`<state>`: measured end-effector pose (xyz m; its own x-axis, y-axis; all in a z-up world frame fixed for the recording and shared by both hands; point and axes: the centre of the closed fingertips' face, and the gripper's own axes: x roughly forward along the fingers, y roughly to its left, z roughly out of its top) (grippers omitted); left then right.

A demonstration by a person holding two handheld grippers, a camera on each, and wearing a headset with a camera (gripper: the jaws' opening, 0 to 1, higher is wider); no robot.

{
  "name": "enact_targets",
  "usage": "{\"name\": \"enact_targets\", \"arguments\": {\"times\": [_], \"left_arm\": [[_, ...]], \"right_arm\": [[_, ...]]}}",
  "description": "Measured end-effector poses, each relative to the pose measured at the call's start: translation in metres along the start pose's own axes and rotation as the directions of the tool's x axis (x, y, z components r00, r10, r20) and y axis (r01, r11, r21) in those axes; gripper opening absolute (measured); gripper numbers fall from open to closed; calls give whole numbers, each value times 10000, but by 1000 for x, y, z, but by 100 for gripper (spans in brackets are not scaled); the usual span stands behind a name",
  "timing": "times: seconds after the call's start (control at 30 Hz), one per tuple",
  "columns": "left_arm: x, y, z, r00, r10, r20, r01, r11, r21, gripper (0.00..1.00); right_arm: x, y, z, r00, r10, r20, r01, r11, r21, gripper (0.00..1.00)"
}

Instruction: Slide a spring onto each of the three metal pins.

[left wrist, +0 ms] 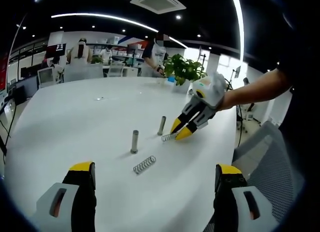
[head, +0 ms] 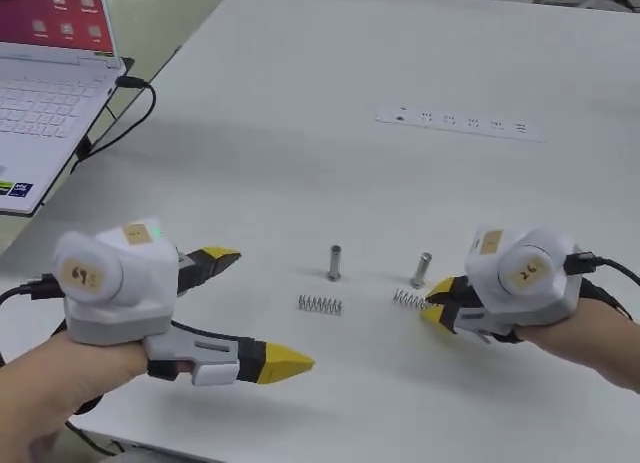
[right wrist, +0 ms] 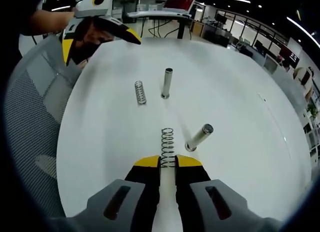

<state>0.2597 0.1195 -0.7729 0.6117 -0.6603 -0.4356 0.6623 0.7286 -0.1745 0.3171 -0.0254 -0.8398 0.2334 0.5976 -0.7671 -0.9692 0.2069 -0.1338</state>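
On a white bench [head: 300, 133], one spring [right wrist: 167, 142] is pinched at its near end by the clenched right tongs [right wrist: 168, 162], its length lying flat just beside a standing metal pin [right wrist: 199, 137]. A second spring [head: 320, 304] is seen lying loose near another upright pin [head: 334, 262]. The left tongs [head: 262, 308] are held spread wide, gripping nothing, near the bench's front edge.

white table [head: 280, 73]. open laptop [head: 45, 83] on left edge, screen lit, black cable [head: 128, 113] at its right side. white power strip [head: 460, 123] toward far edge. potted plant [left wrist: 184, 69] at a table edge. grey mesh chair [right wrist: 35, 117] beside table.
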Motion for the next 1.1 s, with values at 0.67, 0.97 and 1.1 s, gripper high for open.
{"name": "enact_targets", "arguments": {"times": [0.67,0.97,1.1], "left_arm": [[15,-40,11,9916,-1275,-216,1287,9894,678,85],[38,-67,12,9746,-2174,-543,2218,9704,957,74],[49,-73,19,9677,-2468,-515,2510,9623,1047,68]], "right_arm": [[-51,24,7,9966,200,802,-198,9998,-35,8],[-61,35,6,9964,314,786,-277,9985,-471,8],[-65,40,13,9953,393,882,-330,9969,-717,8]]}}
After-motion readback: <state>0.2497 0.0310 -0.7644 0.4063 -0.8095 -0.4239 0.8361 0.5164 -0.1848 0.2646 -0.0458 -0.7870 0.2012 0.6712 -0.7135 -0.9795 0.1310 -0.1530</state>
